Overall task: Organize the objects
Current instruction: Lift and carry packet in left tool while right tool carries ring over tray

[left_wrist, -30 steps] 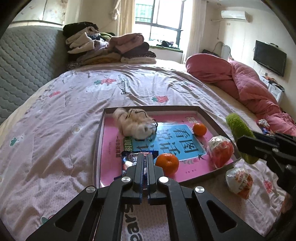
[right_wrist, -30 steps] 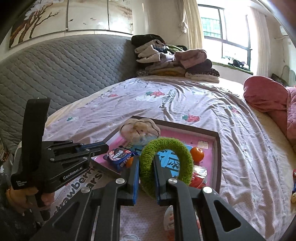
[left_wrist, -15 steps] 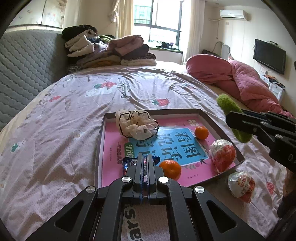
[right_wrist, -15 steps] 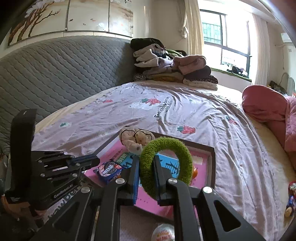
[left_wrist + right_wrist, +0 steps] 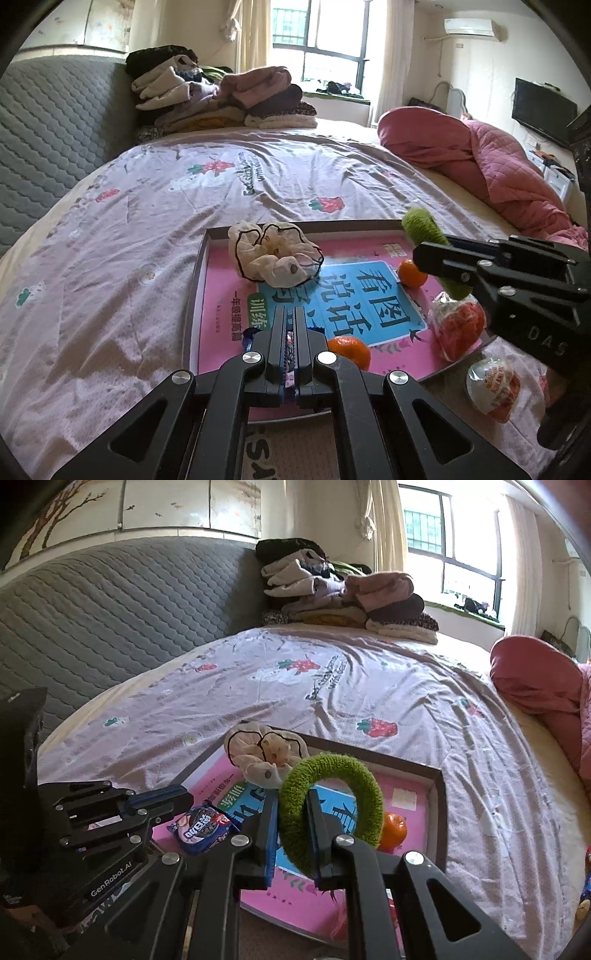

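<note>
My right gripper [image 5: 291, 834] is clamped on a fuzzy green ring [image 5: 328, 808], its two fingers [image 5: 271, 830] pinching one side of the loop so the rest arches up and to the right of them, hanging above the tray [image 5: 439, 805]. From my left camera the same ring [image 5: 424, 229] pokes out past the tip of that gripper [image 5: 443, 258], off to my right. My left gripper [image 5: 290, 332] is pressed nearly shut; I see a sliver of coloured wrapper between the fingers but cannot say what it belongs to or whether it is gripped. Straight beyond its tips lies a cream scrunchie [image 5: 275, 254] at the far left of the tray [image 5: 195, 280]. An orange [image 5: 349, 350] sits just right of my left fingertips, a smaller orange [image 5: 412, 273] farther off beneath the ring. A red-and-white wrapped egg [image 5: 458, 325] rests near the tray's right rim, another wrapped egg [image 5: 493, 384] outside it on the bedspread [image 5: 110, 295]. From the right camera, a blue snack packet [image 5: 203, 827] lies just left of my right fingers.
</note>
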A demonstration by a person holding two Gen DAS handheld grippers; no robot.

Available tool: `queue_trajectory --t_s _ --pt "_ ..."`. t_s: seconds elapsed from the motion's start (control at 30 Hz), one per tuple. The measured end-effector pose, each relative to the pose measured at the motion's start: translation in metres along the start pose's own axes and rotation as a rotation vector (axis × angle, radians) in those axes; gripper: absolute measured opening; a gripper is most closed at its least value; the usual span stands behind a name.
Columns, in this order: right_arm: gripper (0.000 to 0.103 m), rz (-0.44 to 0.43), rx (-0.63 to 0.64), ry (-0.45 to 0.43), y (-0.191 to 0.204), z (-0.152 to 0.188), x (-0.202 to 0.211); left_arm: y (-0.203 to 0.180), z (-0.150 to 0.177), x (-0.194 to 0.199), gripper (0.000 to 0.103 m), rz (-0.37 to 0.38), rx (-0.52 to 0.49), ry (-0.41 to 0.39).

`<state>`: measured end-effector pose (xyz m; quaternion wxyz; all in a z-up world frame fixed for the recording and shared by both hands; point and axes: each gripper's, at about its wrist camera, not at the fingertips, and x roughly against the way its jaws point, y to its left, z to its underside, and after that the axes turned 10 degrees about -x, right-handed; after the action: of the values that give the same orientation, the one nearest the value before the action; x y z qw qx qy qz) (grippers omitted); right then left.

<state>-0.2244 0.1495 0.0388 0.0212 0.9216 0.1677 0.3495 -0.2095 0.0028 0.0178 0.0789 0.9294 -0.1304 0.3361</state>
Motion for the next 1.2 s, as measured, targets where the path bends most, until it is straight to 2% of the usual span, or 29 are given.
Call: queue_trajectory --t_s 0.2,0.5,0.83,1.2 --pt "0.014 0.005 -0.019 0.032 -0.006 0.0 -0.017 0.002 -0.002 -0.011 0.002 -0.007 0.006 0.011" --pt "0.014 0.03 -0.062 0.134 -0.016 0.009 -0.048 0.005 -0.001 -0.028 0.002 -0.01 0.011 0.04" --pt "0.014 0.057 -0.045 0.229 -0.013 0.022 -0.067 0.005 0.001 -0.037 0.002 -0.017 0.01 0.061" --pt "0.014 0.078 -0.032 0.25 -0.009 0.026 -0.071 0.003 0.006 -0.042 0.002 -0.016 -0.003 0.086"
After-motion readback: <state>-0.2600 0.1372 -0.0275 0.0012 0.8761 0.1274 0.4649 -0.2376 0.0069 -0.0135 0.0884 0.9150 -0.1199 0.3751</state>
